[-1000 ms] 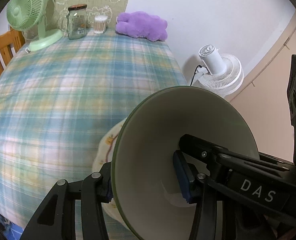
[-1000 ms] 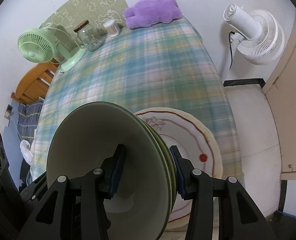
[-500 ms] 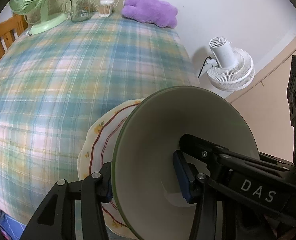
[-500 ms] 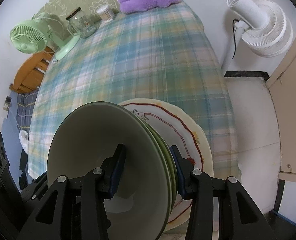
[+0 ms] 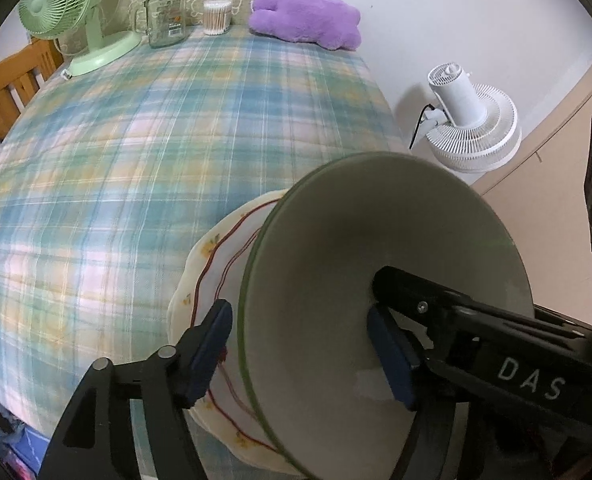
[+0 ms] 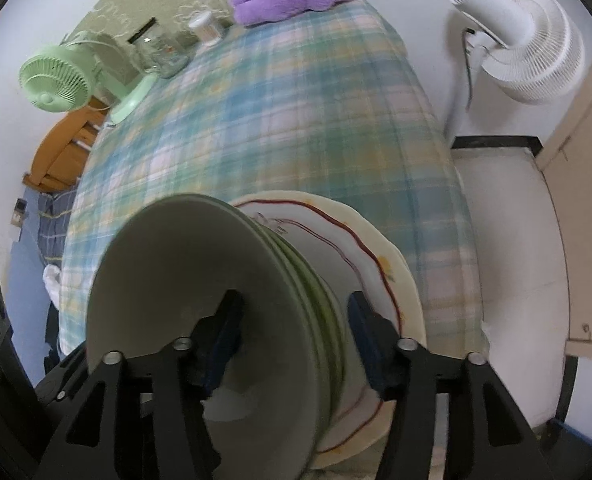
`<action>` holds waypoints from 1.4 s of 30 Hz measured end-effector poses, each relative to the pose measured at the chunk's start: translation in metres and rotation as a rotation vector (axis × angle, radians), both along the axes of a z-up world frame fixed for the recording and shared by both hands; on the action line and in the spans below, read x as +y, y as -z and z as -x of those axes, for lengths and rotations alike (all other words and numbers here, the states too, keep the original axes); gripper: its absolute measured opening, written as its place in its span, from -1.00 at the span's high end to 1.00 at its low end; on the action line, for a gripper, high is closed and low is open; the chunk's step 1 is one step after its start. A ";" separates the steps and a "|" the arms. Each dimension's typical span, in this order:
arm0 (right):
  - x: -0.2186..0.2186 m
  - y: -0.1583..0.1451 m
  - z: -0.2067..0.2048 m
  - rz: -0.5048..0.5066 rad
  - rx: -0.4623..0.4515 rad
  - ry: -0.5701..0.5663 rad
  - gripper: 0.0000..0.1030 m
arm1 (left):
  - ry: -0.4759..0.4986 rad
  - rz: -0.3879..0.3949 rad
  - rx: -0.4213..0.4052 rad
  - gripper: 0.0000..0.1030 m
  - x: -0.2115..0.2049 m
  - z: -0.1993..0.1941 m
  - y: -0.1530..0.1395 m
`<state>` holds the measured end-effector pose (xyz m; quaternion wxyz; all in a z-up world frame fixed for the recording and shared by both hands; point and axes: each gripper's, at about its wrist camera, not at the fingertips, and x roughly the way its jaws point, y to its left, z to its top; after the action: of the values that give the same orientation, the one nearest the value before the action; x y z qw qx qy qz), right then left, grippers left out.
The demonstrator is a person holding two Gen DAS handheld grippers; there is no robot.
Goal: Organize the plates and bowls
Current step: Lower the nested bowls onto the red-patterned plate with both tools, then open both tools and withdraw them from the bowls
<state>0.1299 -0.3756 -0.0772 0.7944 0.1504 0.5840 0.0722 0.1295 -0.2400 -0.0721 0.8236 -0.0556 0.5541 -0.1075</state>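
Note:
A stack of green-rimmed bowls (image 6: 200, 280), cream inside, sits on a cream plate (image 6: 379, 256) with a red scalloped line near the table's front right edge. In the left wrist view the top bowl (image 5: 375, 240) hides most of the plate (image 5: 212, 256). My left gripper (image 5: 307, 352) straddles the bowl wall; its left pad stands off the rim. My right gripper (image 6: 294, 340) straddles the stacked rims, its jaws apart with gaps on both sides.
The checked tablecloth (image 5: 136, 140) covers the table. At the far edge stand a green desk fan (image 5: 64, 20), a glass jar (image 5: 166, 14), a cotton-swab tub (image 5: 217, 16) and a purple plush (image 5: 307, 20). A white floor fan (image 5: 467, 128) stands to the right.
Both grippers have opened off the bowl stack, which now rests on the plate. The jaws stand wider than before. The views have shifted a little over the table.

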 end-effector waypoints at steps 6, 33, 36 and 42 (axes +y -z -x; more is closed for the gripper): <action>0.000 0.000 0.008 0.055 0.018 0.029 -0.45 | 0.032 -0.054 -0.021 -0.57 -0.003 0.007 -0.010; 0.135 -0.103 0.058 0.323 -0.383 0.149 -0.58 | 0.048 -0.117 -0.368 -0.75 0.143 0.029 -0.082; 0.163 -0.102 0.063 0.329 -0.415 0.157 -0.58 | 0.034 -0.121 -0.403 -0.76 0.173 0.035 -0.080; 0.210 -0.093 0.077 0.316 -0.450 0.177 -0.61 | 0.010 -0.142 -0.477 -0.76 0.225 0.049 -0.073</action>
<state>0.0531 -0.1657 0.0162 0.9209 0.0553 0.3815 -0.0576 0.0806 -0.0154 0.0009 0.9324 0.0324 0.3505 -0.0825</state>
